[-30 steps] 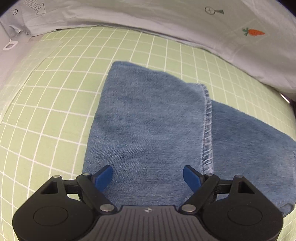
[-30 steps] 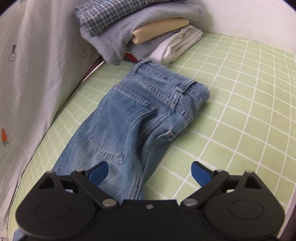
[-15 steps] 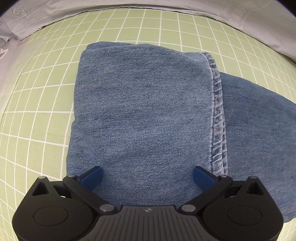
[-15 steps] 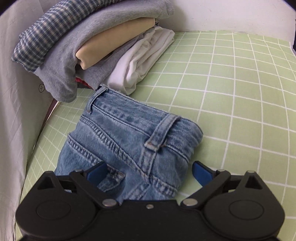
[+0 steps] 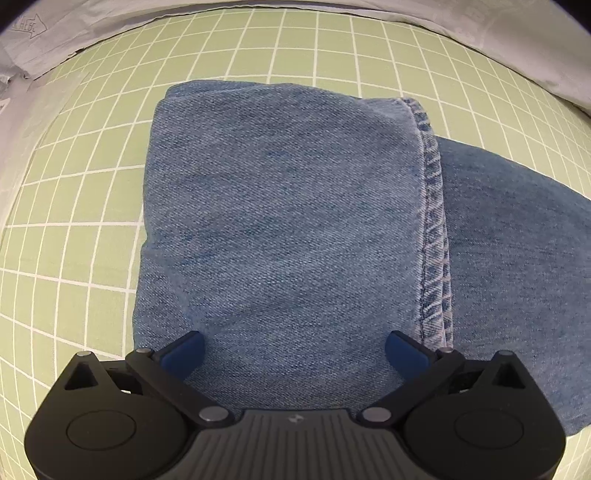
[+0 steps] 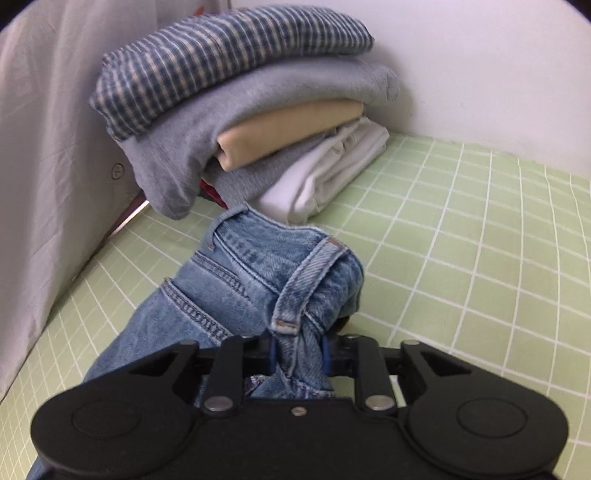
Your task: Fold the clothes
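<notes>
A pair of blue jeans lies on the green checked sheet. In the left wrist view the folded leg end (image 5: 280,229) with its stitched hem (image 5: 432,221) fills the middle. My left gripper (image 5: 293,350) is open, its blue pads hovering over the denim on either side. In the right wrist view the waistband end of the jeans (image 6: 266,273) bunches up, and my right gripper (image 6: 297,354) is shut on the waistband fabric by a belt loop (image 6: 306,284).
A stack of folded clothes (image 6: 251,122) sits just beyond the waistband against the white wall: checked shirt, grey sweater, beige and white items. A grey printed sheet (image 5: 480,33) borders the green sheet (image 6: 480,258), also hanging at the left (image 6: 44,147).
My right gripper moved forward to the waistband and closed on it. My left gripper moved in low over the folded leg end and stays open.
</notes>
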`<act>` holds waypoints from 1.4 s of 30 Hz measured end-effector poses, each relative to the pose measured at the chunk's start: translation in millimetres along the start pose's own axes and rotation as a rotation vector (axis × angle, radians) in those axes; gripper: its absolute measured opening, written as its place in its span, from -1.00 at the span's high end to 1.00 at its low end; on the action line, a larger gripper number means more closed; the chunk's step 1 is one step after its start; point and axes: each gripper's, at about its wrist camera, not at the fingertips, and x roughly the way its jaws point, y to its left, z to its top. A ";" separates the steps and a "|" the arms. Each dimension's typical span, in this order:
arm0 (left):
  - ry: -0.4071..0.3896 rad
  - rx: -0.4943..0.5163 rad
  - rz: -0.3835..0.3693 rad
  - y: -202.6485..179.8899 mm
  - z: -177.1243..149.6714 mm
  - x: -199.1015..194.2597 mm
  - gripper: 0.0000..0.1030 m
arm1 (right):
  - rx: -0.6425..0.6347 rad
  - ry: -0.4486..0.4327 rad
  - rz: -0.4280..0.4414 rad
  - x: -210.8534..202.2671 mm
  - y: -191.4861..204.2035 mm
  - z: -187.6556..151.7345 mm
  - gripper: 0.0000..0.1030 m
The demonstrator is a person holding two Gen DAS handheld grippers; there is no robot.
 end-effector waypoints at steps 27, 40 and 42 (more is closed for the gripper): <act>-0.192 -0.220 -0.082 108.9 -81.2 -64.2 -1.00 | -0.925 0.101 0.388 -151.6 216.7 -236.0 0.48; -0.158 -0.250 -0.075 108.2 -78.7 -48.0 -1.00 | -0.622 0.018 0.407 -163.3 200.7 -168.5 -0.16; -0.155 -0.240 -0.069 105.3 -75.2 -46.0 -1.00 | -0.628 0.011 0.344 -151.9 202.2 -165.7 -0.18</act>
